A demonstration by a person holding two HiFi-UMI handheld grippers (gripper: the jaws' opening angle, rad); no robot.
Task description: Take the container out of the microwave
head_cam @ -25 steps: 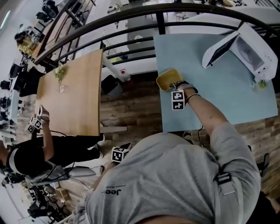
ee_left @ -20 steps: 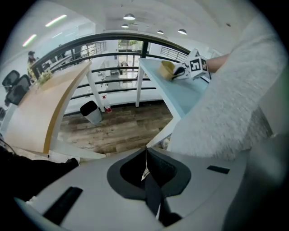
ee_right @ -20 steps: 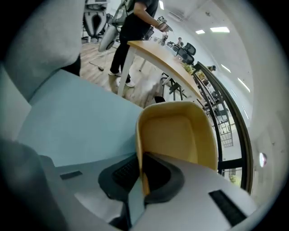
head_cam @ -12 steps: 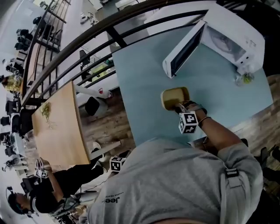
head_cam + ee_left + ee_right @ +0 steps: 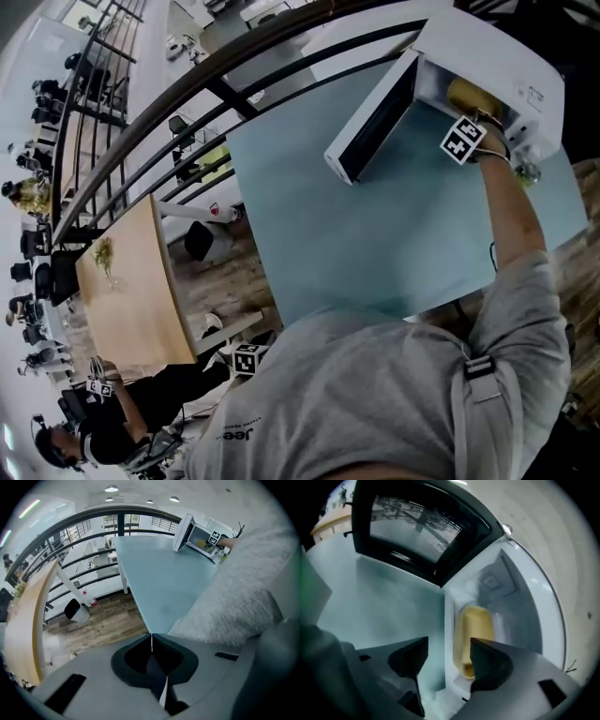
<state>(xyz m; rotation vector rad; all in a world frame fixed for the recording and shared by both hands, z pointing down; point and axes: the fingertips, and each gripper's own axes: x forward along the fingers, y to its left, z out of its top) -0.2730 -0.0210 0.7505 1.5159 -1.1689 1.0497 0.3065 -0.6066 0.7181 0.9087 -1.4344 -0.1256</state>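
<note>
Head view looks steeply down on the desk [image 5: 375, 234] and microwave [image 5: 506, 52]; left gripper view sees that microwave far across the desk; right gripper view faces its open cavity closely

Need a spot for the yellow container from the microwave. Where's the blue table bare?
Nearly all of the blue table is bare, from the open door to the near edge. Only the far corner is crowded, by the microwave.
</note>
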